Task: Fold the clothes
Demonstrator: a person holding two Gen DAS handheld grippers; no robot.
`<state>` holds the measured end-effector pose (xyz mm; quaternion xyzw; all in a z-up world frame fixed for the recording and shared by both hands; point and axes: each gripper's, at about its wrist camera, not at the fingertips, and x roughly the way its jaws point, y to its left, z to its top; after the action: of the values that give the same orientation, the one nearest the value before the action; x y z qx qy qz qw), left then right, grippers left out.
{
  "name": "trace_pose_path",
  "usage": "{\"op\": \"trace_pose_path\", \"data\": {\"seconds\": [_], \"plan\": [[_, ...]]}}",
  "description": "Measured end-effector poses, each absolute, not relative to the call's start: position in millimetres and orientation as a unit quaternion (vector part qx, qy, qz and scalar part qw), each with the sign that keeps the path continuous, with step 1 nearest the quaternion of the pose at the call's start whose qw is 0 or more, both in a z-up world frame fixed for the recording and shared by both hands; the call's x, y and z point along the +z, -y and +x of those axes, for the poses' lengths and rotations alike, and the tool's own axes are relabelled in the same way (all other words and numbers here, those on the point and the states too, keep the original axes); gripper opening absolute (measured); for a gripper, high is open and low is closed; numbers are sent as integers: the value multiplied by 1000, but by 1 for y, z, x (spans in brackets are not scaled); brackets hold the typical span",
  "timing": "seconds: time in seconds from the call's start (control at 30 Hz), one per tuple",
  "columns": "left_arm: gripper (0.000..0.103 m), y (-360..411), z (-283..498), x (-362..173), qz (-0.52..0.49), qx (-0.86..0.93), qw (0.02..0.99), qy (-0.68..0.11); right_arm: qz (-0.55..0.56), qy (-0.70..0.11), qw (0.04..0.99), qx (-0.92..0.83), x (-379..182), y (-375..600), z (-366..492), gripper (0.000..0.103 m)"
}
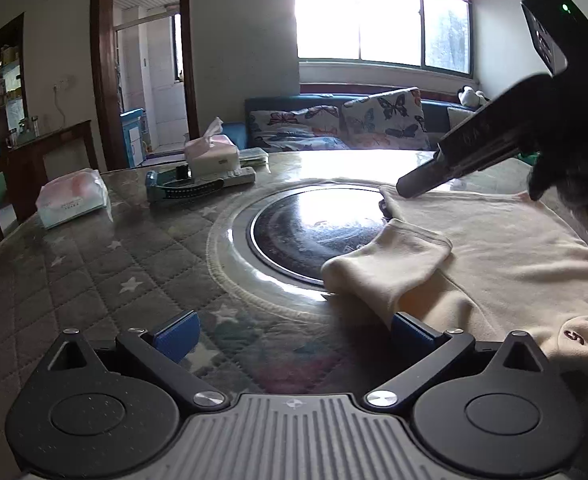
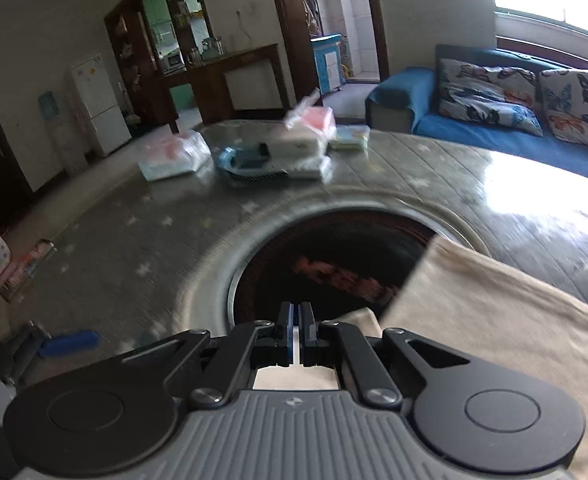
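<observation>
A cream garment [image 1: 506, 248] lies spread over the right part of the table, one sleeve [image 1: 390, 268] folded across onto the black round inset [image 1: 314, 232]. My left gripper [image 1: 294, 334] stands wide open over the quilted cloth, with nothing between its blue pads [image 1: 175, 334]; the right pad sits at the sleeve's near edge. My right gripper [image 1: 408, 186] hovers at the garment's far corner. In the right wrist view it [image 2: 298, 320] is shut, pads together, with the cream garment [image 2: 494, 320] below and to the right and no cloth seen in the tips.
The table [image 1: 93, 280] has a grey star-quilted cover under clear plastic. At its far side are tissue packs [image 1: 73, 200], a tissue box [image 1: 211, 154] and a teal tray with a remote [image 1: 189, 188]. A blue sofa with butterfly cushions [image 1: 334, 124] stands behind.
</observation>
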<state>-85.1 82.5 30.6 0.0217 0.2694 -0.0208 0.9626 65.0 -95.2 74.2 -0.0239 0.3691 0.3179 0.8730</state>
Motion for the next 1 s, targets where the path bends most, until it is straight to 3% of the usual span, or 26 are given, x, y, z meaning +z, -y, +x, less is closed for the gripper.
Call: {"op": "trace_pose_path", "data": {"seconds": [0.13, 0.37, 0.43, 0.53, 0.57, 0.63, 0.73, 1.0], "plan": [[103, -91, -92, 30, 14, -20, 965, -262, -38, -394, 873, 283, 64, 91, 67, 11], [103, -95, -92, 27, 20, -33, 965, -258, -30, -413, 886, 208, 33, 110, 73, 38], [103, -95, -91, 26, 20, -35, 965, -260, -19, -419, 887, 195, 24, 116, 76, 39], [103, -98, -92, 24, 18, -33, 964, -264, 4, -426, 883, 197, 21, 121, 79, 37], [103, -98, -92, 23, 17, -33, 964, -265, 8, -426, 883, 199, 22, 122, 79, 24], [103, -99, -93, 22, 18, -32, 963, -267, 16, -424, 882, 206, 26, 122, 78, 8], [103, -98, -92, 22, 24, -32, 962, -270, 18, -405, 884, 232, 46, 109, 76, 2], [103, -83, -84, 23, 32, -42, 960, -277, -12, -346, 879, 329, 107, 45, 61, 2]]}}
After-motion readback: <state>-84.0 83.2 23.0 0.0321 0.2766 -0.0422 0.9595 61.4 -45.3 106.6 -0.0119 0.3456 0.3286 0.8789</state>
